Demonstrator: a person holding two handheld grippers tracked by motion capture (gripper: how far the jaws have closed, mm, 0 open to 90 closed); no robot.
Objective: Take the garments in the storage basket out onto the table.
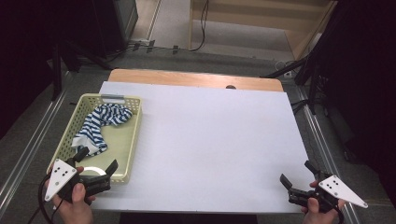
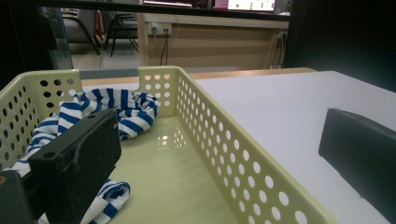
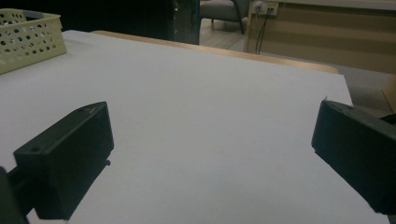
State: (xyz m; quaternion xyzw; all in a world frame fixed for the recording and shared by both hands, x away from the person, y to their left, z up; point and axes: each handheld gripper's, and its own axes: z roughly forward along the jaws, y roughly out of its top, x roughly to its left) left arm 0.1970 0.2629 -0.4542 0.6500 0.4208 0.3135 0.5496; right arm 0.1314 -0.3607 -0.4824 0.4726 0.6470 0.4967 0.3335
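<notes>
Seen from the high view: a counter (image 1: 201,140) covered by a white sheet, with a strip of bare wood along the far edge. At the left side of the counter, a pale yellow perforated basket (image 1: 135,135), long side running away from the person. Inside the basket, a blue-and-white striped cloth (image 1: 100,123), crumpled, lying in the far and left part of the basket and reaching toward the near left corner; the near right part of the basket floor bare and shiny. Left gripper (image 1: 96,162) held in the left hand (image 1: 74,203) at the near end of the basket, jaws spread wide apart and gripping nothing, one jaw over the inside of the basket near the cloth, the other over the near right corner of the rim. In the left gripper view: the left jaw above the basket floor just beside the striped cloth (image 2: 116,109), whether touching it or not cannot be told; the right jaw outside the basket wall (image 2: 224,140), over the white sheet. Right gripper (image 1: 299,176) held in the right hand (image 1: 320,207) at the near right corner of the counter, well apart from the basket, jaws also wide open and empty, pointing toward the middle of the sheet. In the right gripper view: bare white sheet between the two black jaws, a corner of the basket (image 3: 32,37) far off at the upper left. Beyond the counter, floor with cables and dark stands.
</notes>
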